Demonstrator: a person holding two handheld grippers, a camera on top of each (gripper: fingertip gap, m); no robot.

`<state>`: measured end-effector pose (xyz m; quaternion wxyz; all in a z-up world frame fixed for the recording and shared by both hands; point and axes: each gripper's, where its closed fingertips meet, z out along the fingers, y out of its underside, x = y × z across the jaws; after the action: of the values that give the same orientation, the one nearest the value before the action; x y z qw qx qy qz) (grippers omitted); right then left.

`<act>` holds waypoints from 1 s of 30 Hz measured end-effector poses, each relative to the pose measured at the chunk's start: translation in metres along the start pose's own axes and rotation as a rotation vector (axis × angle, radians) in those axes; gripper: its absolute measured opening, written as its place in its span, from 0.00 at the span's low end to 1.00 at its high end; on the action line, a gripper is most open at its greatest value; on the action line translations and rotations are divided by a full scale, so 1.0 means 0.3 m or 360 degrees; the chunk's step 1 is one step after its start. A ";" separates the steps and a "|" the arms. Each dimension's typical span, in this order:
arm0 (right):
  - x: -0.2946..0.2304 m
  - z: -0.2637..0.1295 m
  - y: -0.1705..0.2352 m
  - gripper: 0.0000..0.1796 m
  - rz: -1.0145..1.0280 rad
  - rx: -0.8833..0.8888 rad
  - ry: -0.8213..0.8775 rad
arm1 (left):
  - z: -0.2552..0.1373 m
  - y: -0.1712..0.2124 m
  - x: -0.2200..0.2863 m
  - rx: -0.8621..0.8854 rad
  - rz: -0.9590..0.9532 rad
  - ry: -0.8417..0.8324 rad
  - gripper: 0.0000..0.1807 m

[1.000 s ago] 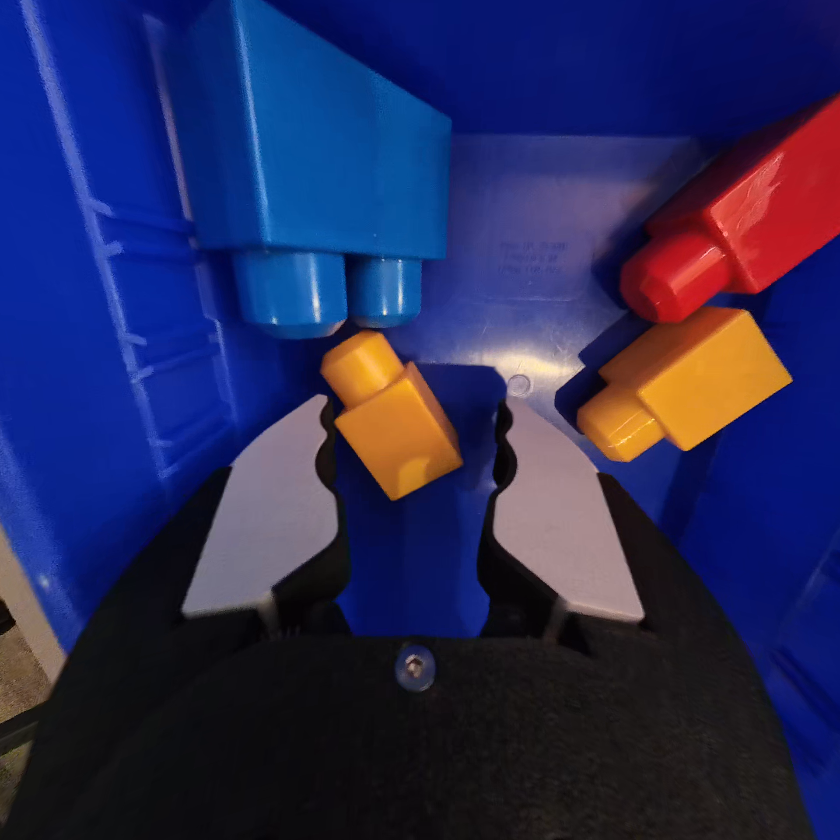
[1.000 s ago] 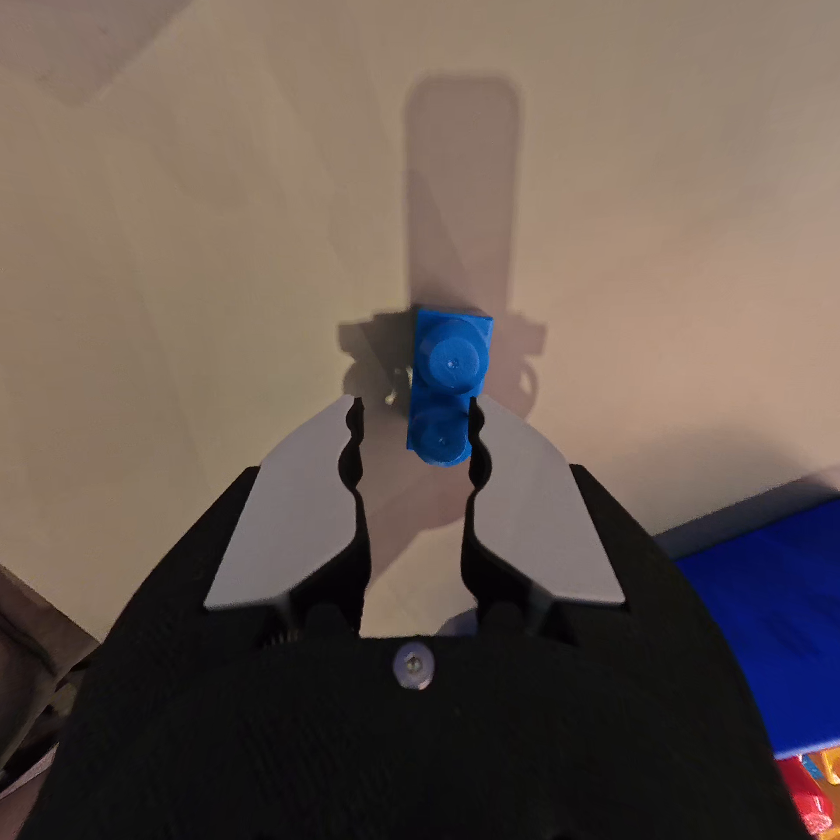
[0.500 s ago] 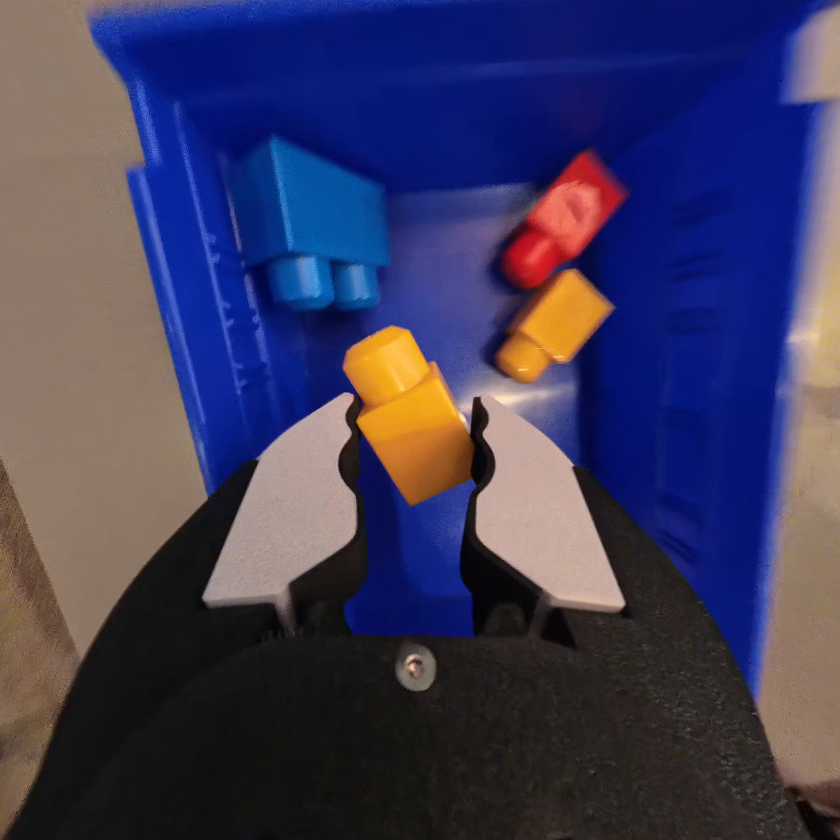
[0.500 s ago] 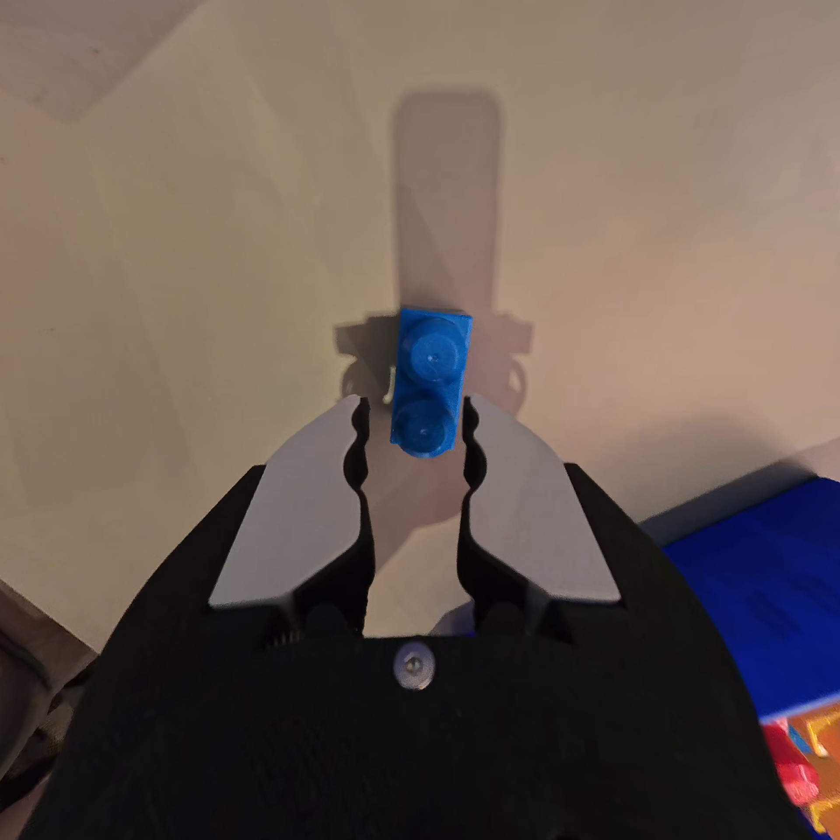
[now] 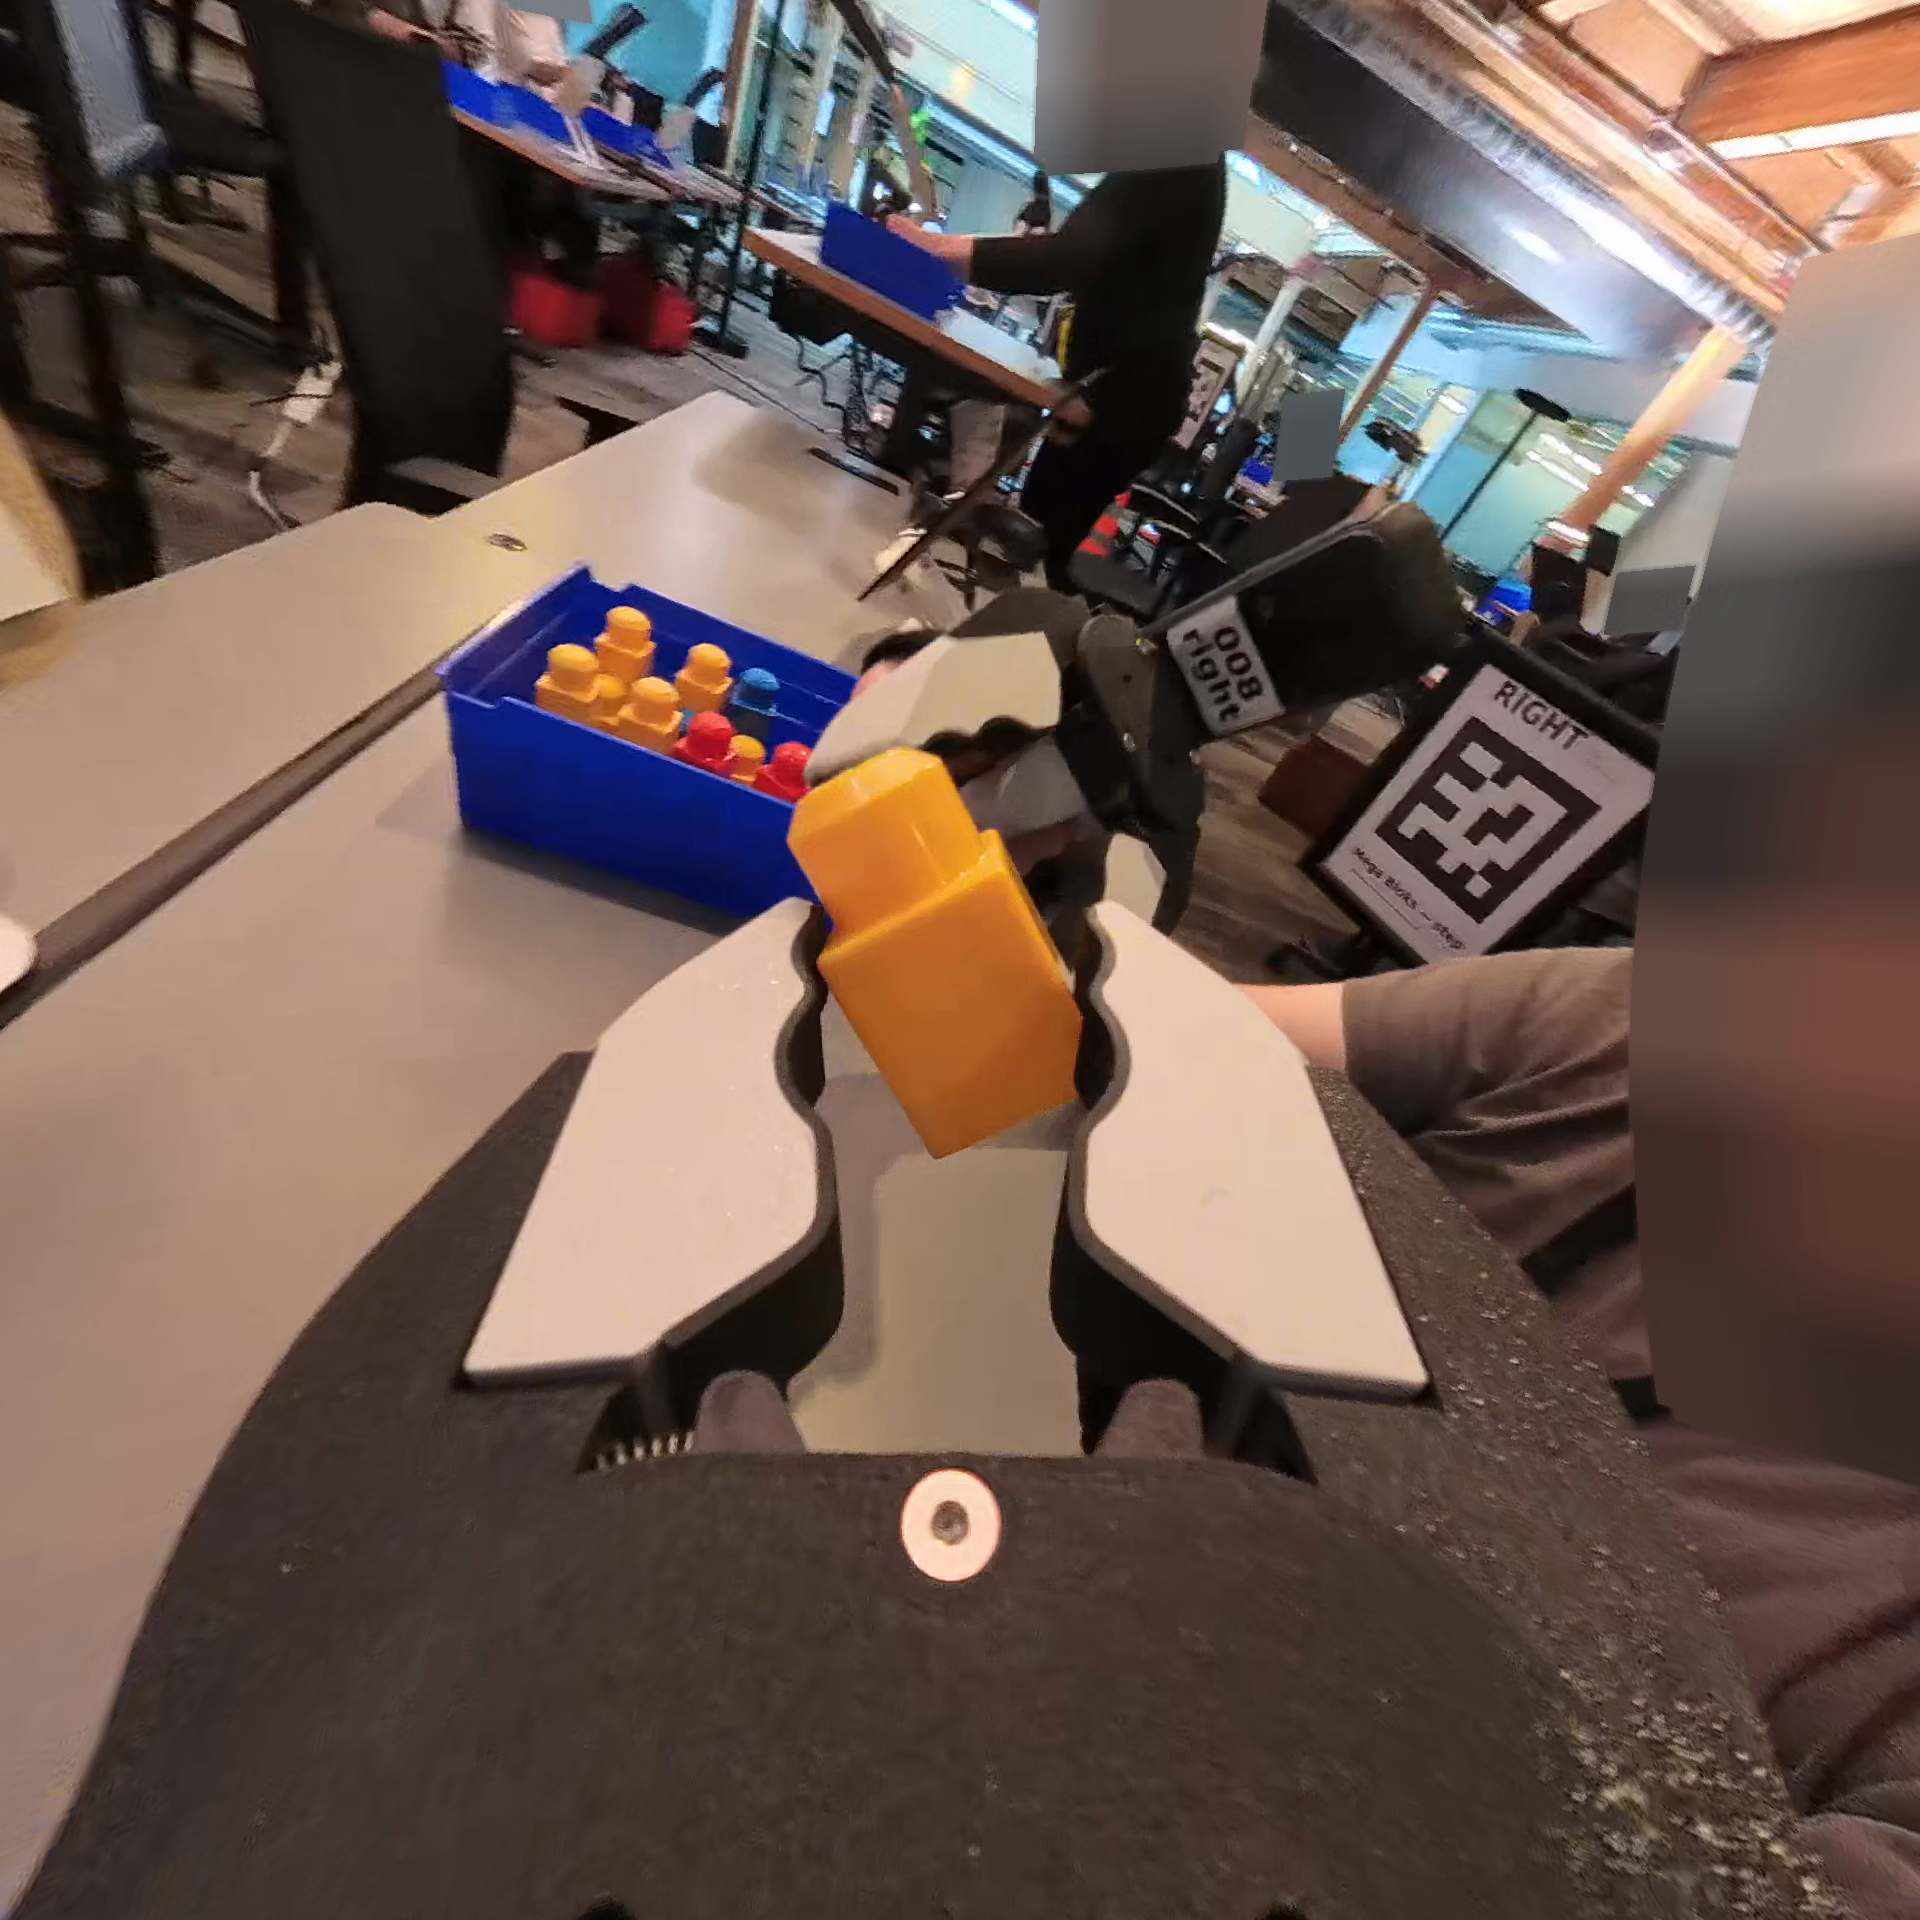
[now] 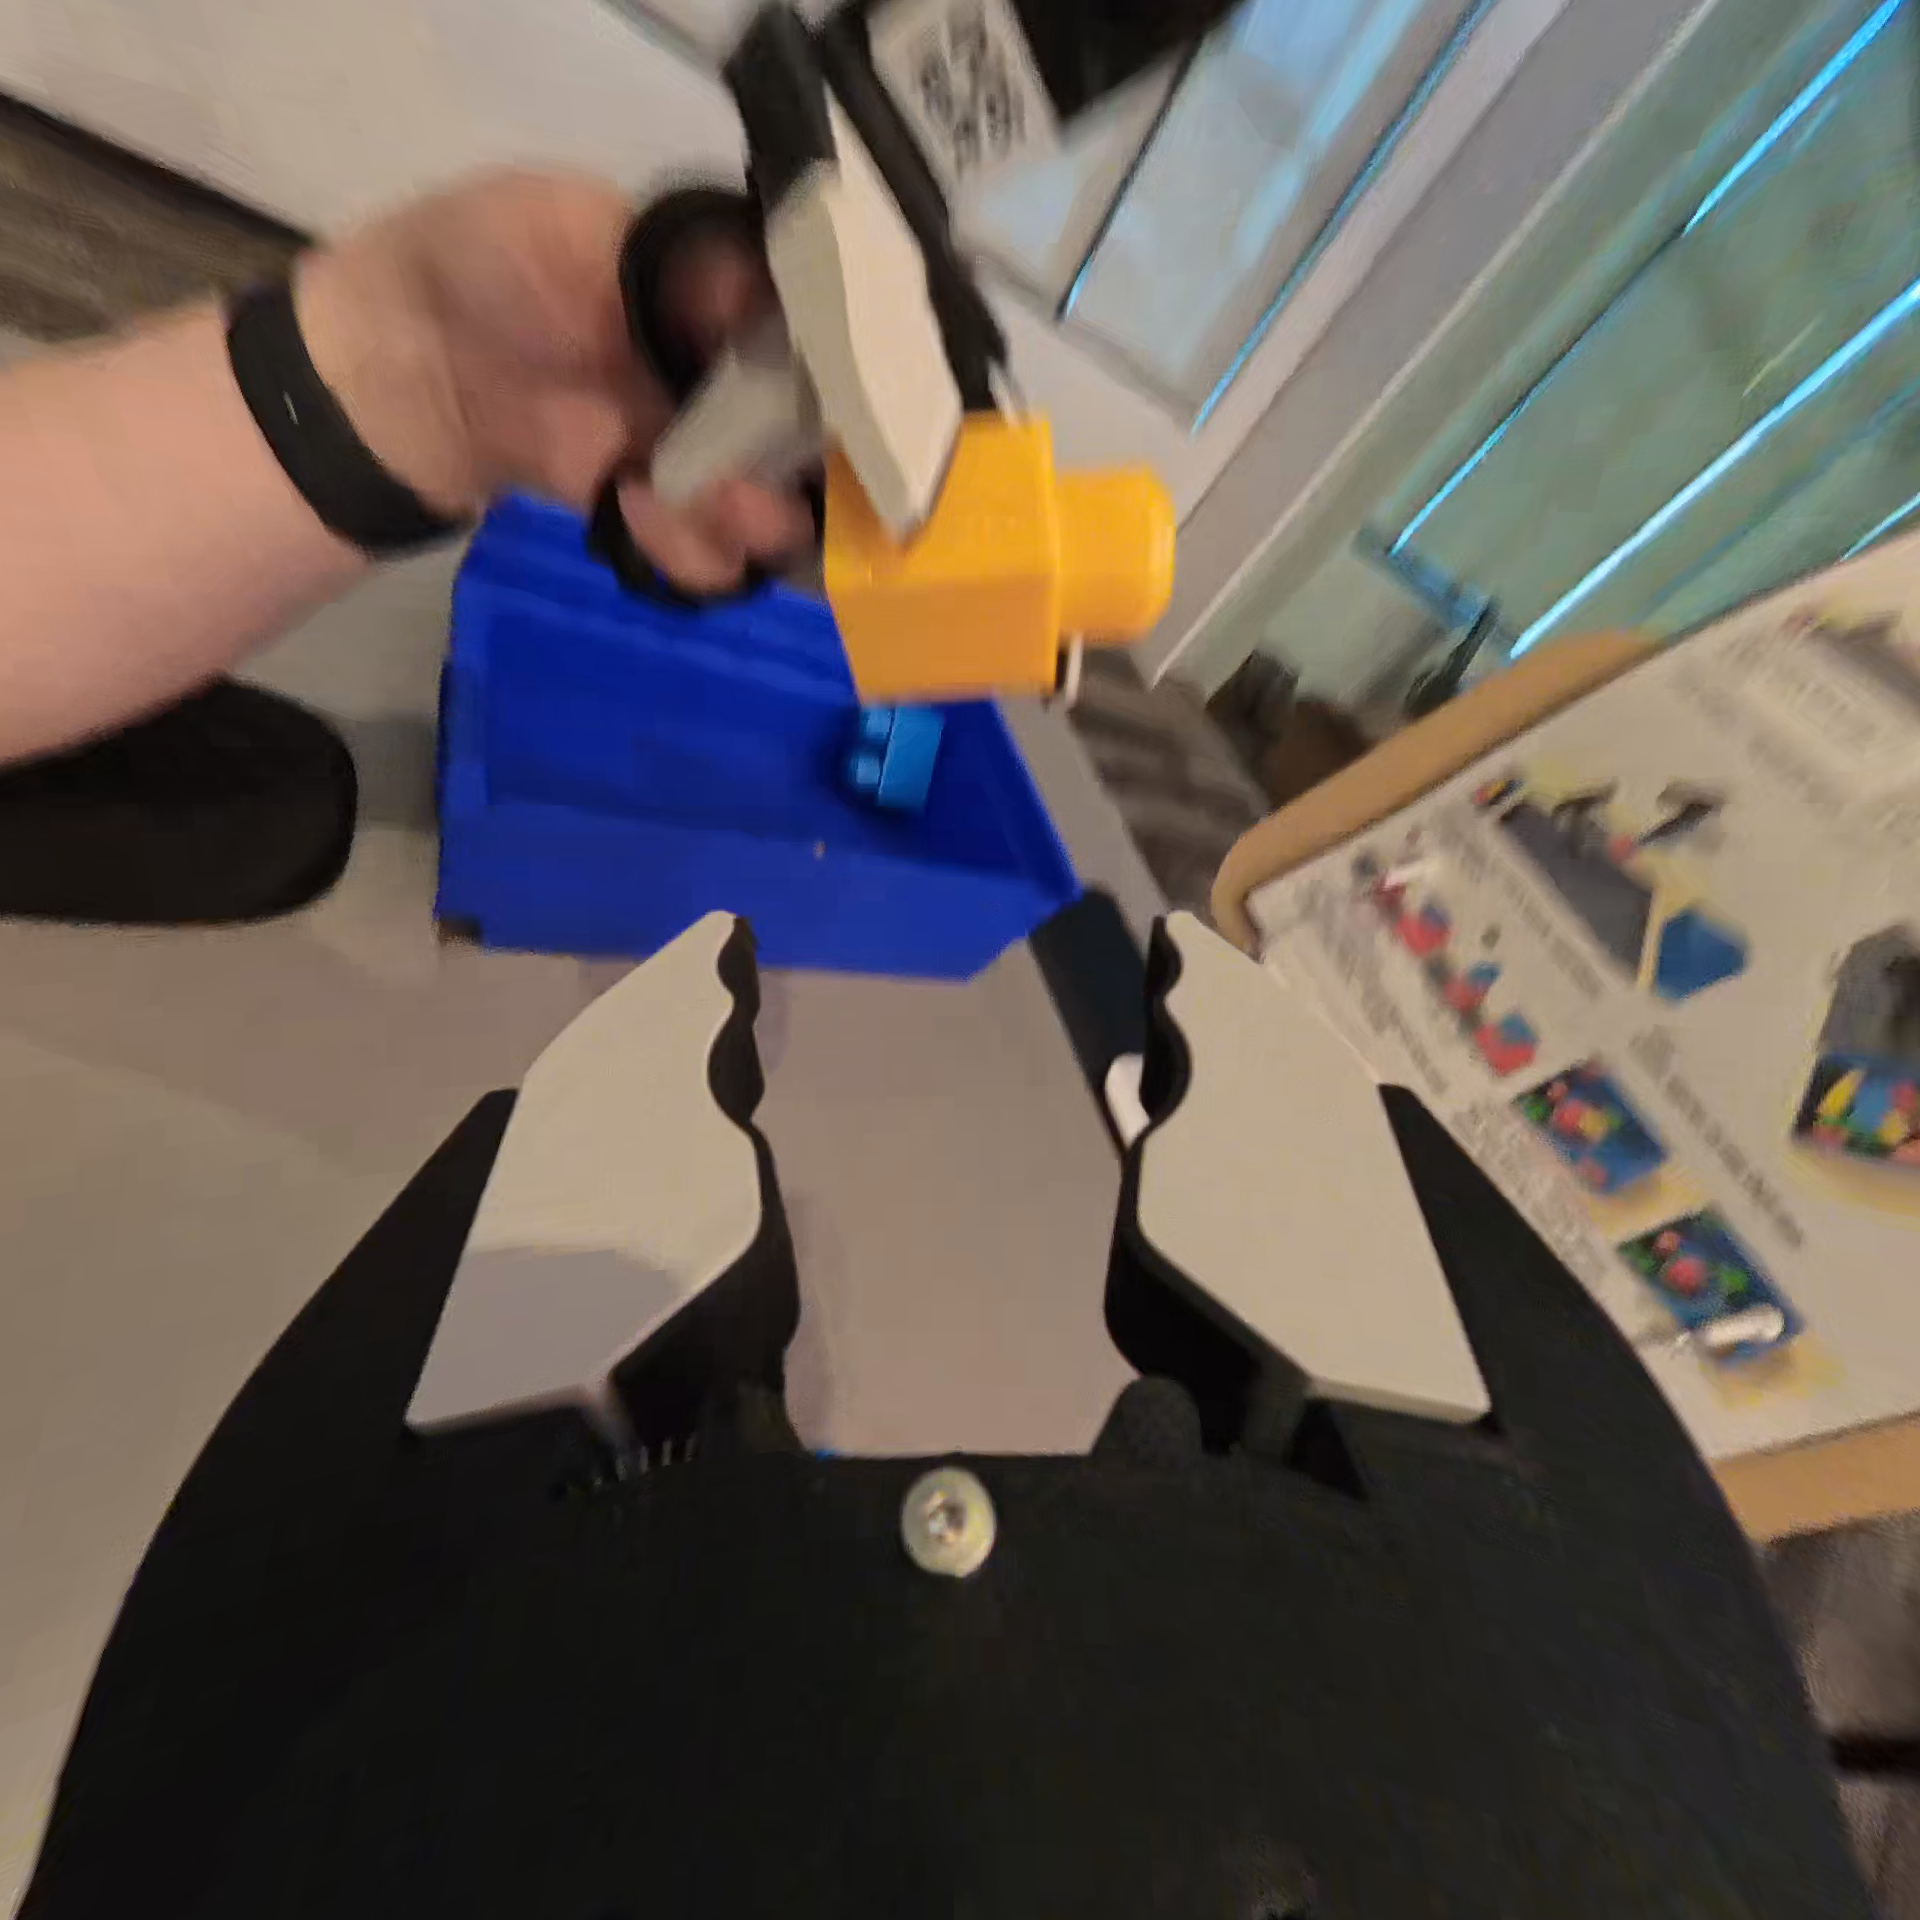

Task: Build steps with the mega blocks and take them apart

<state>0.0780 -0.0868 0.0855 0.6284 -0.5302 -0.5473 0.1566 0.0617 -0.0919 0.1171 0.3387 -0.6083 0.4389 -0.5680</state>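
My left gripper [image 5: 948, 925] is shut on an orange one-stud block [image 5: 940, 977] and holds it tilted in the air above the grey table [image 5: 312, 1039]. My right gripper [image 6: 951, 945] is open and empty. In the left wrist view the right gripper [image 5: 966, 727] hangs just behind the orange block's stud. In the right wrist view the left gripper [image 6: 821, 468] holds the orange block [image 6: 977, 571] above a blue bin [image 6: 727, 883], and a blue two-stud block [image 6: 894, 764] lies in that bin.
A blue bin [image 5: 623, 810] with several orange [image 5: 623, 675], red [image 5: 712, 740] and blue [image 5: 758, 691] blocks stands on the table behind. A framed marker sign [image 5: 1486, 821] stands right. An instruction board [image 6: 1558, 1091] lies to my right. A person's hand [image 6: 468, 343] grips the left gripper. People stand at far tables. My hands' fingertips stand some 5 cm from each other.
My left gripper closed on the orange block, lifted it out of the bin and swung up. My right gripper left the blue block on the table, opened wider and turned toward the left gripper.
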 end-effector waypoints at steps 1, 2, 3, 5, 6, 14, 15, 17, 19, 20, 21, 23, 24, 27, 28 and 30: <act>0.002 -0.006 -0.036 0.42 -0.0027 0.0089 0.0046 | 0.023 0.007 0.009 -0.0019 0.0006 0.0022 0.25; 0.002 -0.012 -0.065 0.44 -0.0043 0.0168 0.0078 | 0.044 0.016 0.019 -0.0044 0.0016 0.0046 0.25; -0.002 -0.018 -0.088 0.45 -0.0056 0.0233 0.0094 | 0.062 0.024 0.027 -0.0062 0.0024 0.0065 0.25; -0.008 -0.023 -0.110 0.45 -0.0086 0.0300 0.0122 | 0.091 0.030 0.044 -0.0071 0.0028 0.0108 0.25; -0.010 -0.021 -0.110 0.45 -0.0108 0.0298 0.0136 | 0.103 0.033 0.059 -0.0077 0.0035 0.0150 0.25; -0.027 -0.035 -0.114 0.37 -0.0434 0.0250 0.0226 | 0.141 0.064 0.087 -0.0126 0.0053 0.0256 0.27; -0.022 -0.039 -0.113 0.37 -0.0513 0.0228 0.0272 | 0.145 0.070 0.079 -0.0134 0.0022 0.0244 0.30; -0.011 -0.049 -0.113 0.37 -0.0665 0.0192 0.0369 | 0.152 0.084 0.061 -0.0160 -0.0031 0.0235 0.30; -0.003 -0.051 -0.097 0.37 -0.0767 0.0120 0.0411 | 0.151 0.084 0.043 -0.0149 -0.0063 0.0224 0.31; 0.005 -0.050 -0.077 0.37 -0.0798 0.0060 0.0411 | 0.147 0.086 0.030 -0.0154 -0.0075 0.0203 0.32; 0.012 -0.051 -0.050 0.37 -0.0804 -0.0007 0.0384 | 0.137 0.089 0.012 -0.0163 -0.0087 0.0166 0.33; 0.026 -0.059 0.036 0.37 -0.0700 -0.0187 0.0243 | 0.106 0.101 -0.055 -0.0194 -0.0113 -0.0003 0.33; 0.037 -0.068 0.101 0.37 -0.0585 -0.0322 0.0159 | 0.086 0.107 -0.089 -0.0209 -0.0121 -0.0094 0.33; 0.114 -0.140 0.370 0.38 -0.0244 -0.0915 0.0101 | 0.041 0.104 -0.139 -0.0186 -0.0164 -0.0212 0.31; 0.127 -0.177 0.468 0.38 -0.0165 -0.1141 0.0088 | 0.036 0.103 -0.139 -0.0181 -0.0189 -0.0201 0.31; 0.110 -0.258 0.638 0.38 -0.0030 -0.1569 0.0001 | 0.033 0.109 -0.132 -0.0205 -0.0213 -0.0173 0.31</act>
<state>0.2293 -0.0249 -0.0452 0.3044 -0.7594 -0.5609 -0.1270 0.0678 -0.0691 0.0704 0.2834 -0.6866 0.4139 -0.5262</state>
